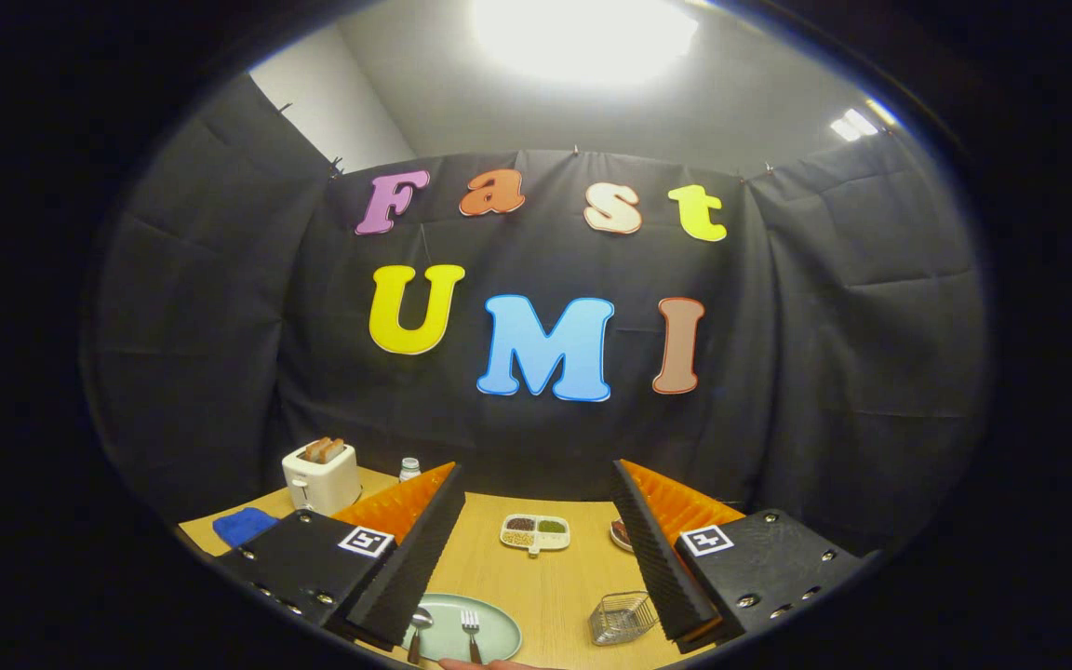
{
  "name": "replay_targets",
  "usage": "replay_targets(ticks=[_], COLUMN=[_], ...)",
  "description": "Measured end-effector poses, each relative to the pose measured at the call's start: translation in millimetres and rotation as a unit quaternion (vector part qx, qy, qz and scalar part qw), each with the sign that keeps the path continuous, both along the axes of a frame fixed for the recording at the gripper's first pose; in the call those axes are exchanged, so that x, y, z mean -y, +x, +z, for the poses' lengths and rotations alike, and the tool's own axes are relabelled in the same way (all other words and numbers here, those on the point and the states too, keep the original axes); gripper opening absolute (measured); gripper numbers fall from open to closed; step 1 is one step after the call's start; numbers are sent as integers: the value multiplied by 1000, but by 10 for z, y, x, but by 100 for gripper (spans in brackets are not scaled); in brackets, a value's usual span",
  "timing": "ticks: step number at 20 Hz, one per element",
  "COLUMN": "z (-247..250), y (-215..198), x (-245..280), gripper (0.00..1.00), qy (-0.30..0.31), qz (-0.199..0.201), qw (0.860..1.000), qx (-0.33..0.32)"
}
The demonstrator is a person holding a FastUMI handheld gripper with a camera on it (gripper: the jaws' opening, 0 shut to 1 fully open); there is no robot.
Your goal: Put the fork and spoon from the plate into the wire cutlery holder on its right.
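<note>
**Gripper view: fingers spread above the table, cutlery on the plate**

Gripper view looks across a wooden table [555,586] toward the black cloth wall of the booth. The gripper [536,549] hangs over the near part of the table with its two fingers set wide apart and nothing between them.

A pale green plate [499,633] lies on the table just beside the left finger's tip. On it rest a spoon [420,622], close against that finger, and a fork [471,625] next to it, both with their heads pointing away and dark handles toward the near edge. To the right of the plate, just beside the right finger, stands the wire cutlery holder [622,618].

Farther off, a cream toaster [322,479] with bread in its slots stands beyond the left finger, a blue cloth [243,526] beside it. Between the fingers, well beyond the plate, sits a small divided dish [535,533] of seasonings. A small bottle [410,468] stands near the wall.
</note>
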State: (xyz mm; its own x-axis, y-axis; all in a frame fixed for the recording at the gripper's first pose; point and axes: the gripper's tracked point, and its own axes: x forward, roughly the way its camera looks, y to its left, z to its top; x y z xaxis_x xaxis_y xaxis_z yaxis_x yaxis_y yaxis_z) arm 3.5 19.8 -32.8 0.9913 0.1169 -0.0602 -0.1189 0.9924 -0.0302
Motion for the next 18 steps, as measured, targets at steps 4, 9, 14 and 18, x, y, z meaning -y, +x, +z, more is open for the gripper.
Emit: replay_targets(ticks=[4, 9, 14, 18], z=[-37, -287, -880, -1523], y=[21, 41, -20, -160], x=[-104, -263, -437, -550], gripper=[96, 96, 95, 95], qy=[-15, -20, -50, -84], qz=[24, 46, 89, 127], qw=[999, 999, 989, 968], qx=[15, -16, -104, -202])
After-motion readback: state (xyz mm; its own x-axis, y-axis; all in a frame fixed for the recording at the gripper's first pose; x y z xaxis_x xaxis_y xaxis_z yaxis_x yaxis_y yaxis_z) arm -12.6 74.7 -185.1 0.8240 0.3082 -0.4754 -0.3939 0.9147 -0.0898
